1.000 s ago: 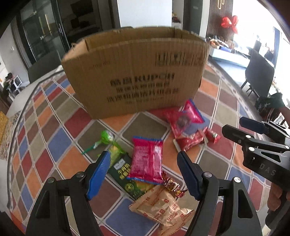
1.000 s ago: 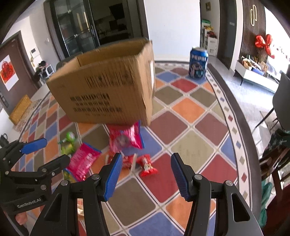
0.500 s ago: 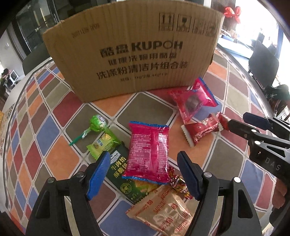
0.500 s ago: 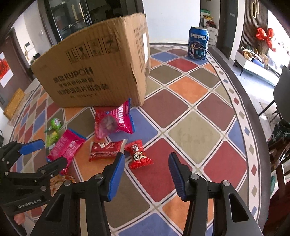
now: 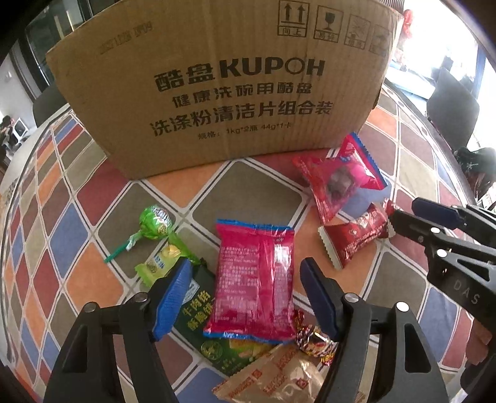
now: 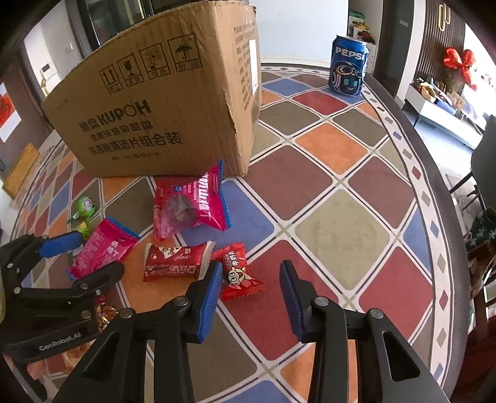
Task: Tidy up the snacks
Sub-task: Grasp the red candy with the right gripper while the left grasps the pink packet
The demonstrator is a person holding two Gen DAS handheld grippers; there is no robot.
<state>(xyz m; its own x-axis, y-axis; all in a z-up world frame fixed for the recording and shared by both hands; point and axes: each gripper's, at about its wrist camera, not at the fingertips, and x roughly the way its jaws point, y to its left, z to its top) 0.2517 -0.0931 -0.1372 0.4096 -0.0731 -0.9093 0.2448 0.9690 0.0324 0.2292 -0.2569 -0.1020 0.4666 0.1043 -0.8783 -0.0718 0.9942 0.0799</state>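
You are in a home's living and dining area: a round table (image 6: 356, 217) under a colourful diamond-patterned cloth, dark dining chairs (image 5: 452, 102) at right, a low white cabinet (image 6: 440, 108) with a red bow (image 6: 458, 62) upper right, glass doors (image 6: 105, 28) upper left.

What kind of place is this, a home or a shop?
Most likely a home, a living or dining room. The snacks lie on a round table with a colourful diamond-pattern cloth, dining chairs stand around it, and a low cabinet with a red bow above it lines the wall.
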